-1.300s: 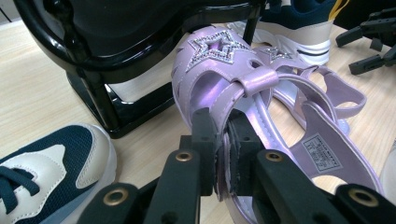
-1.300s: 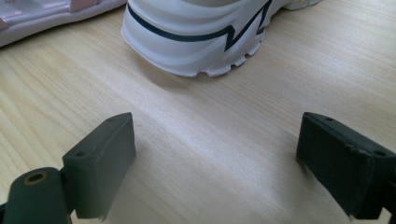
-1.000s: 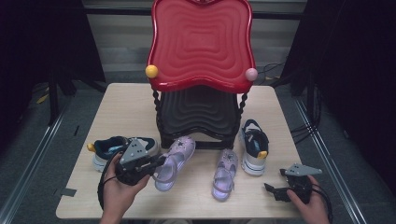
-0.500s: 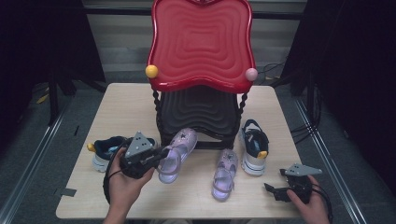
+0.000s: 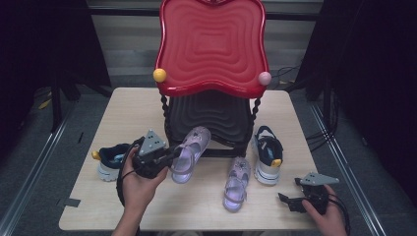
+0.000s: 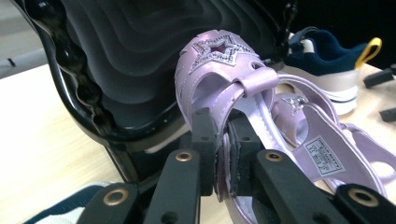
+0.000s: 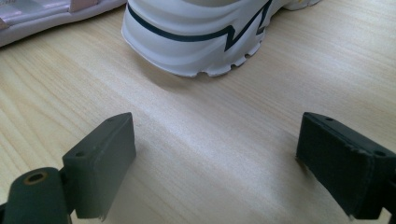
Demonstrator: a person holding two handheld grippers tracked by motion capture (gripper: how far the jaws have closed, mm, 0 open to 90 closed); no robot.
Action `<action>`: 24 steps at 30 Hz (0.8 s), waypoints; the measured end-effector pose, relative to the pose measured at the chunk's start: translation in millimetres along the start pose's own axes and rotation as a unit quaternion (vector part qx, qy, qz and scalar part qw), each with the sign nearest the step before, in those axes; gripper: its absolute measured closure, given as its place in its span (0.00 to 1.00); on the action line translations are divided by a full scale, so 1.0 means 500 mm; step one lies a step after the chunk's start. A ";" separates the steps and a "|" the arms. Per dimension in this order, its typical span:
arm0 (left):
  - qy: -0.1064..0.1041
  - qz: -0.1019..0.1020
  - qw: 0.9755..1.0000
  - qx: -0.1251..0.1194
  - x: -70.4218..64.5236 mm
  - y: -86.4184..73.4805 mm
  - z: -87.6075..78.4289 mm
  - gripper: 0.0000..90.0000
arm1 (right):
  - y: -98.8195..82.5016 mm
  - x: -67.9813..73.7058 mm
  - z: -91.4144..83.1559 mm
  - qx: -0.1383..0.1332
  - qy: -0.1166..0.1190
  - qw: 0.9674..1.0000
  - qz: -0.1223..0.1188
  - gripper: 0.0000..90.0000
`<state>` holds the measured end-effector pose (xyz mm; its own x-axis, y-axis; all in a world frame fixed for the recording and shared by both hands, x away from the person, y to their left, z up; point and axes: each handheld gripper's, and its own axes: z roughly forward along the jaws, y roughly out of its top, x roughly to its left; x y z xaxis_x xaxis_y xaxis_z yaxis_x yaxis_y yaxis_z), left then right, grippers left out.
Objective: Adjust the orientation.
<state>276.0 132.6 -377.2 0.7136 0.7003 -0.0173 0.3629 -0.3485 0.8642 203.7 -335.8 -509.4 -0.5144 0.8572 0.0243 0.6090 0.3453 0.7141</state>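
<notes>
My left gripper is shut on the side wall of a lilac sandal with a glittery star on its toe. It holds the sandal lifted and tilted, toe toward the black lower shelf of the red-topped rack. The matching second lilac sandal lies flat on the table. My right gripper rests open low over the wood at the front right, with nothing between its jaws, just short of a white and navy sneaker.
Another navy sneaker with a yellow tab lies at the left, behind my left hand. The rack stands mid-table on twisted black posts, with a yellow ball and a pink ball at its corners. Dark floor and cables surround the table.
My left gripper has lifted the lilac sandal off the table and carried it slightly right and away, toward the black shelf. The right gripper has stayed put.
</notes>
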 end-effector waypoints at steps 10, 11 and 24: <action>0.021 -0.005 1.000 -0.007 0.004 0.014 0.025 0.93 | 0.000 0.000 0.000 -0.001 0.000 1.000 -0.001 0.12; 0.023 -0.005 1.000 -0.008 0.005 0.015 0.028 0.93 | 0.000 0.000 0.000 0.000 0.000 1.000 0.000 0.12; 0.048 -0.022 0.998 -0.024 0.002 0.027 0.059 0.93 | 0.000 0.000 0.000 0.000 0.000 1.000 0.000 0.12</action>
<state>299.4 110.2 -380.4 0.6354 0.7721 -0.0100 0.3620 -0.2864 0.8871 203.7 -335.9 -509.4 -0.5147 0.8570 0.0243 0.6088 0.3454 0.7141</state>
